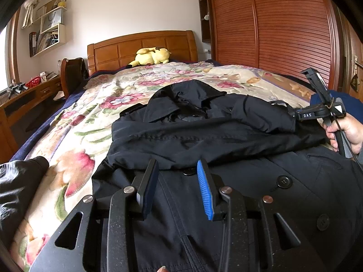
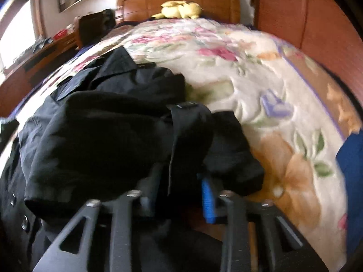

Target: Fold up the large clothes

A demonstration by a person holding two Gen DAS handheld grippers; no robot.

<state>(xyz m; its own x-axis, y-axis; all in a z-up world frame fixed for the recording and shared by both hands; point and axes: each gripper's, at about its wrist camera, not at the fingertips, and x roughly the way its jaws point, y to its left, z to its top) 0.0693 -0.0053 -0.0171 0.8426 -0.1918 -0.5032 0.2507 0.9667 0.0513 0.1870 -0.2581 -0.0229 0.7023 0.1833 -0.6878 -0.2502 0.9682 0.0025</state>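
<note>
A large black coat point(image 1: 204, 136) with round buttons lies on the floral bedspread point(image 1: 95, 104), its upper part and a sleeve folded across the body. My left gripper point(image 1: 178, 165) hovers open just above the coat's front, holding nothing. My right gripper point(image 2: 179, 176) is in the blurred right wrist view; black sleeve fabric point(image 2: 188, 136) lies between its fingers, which stand close around it. The right gripper also shows in the left wrist view point(image 1: 317, 111), at the coat's right edge, held by a hand.
A yellow plush toy point(image 1: 152, 56) lies by the wooden headboard point(image 1: 140, 45). A brown slatted wardrobe point(image 1: 283, 22) stands on the right. A desk point(image 1: 29, 90) and chair stand left of the bed. A dark garment point(image 1: 18, 181) is at the near left.
</note>
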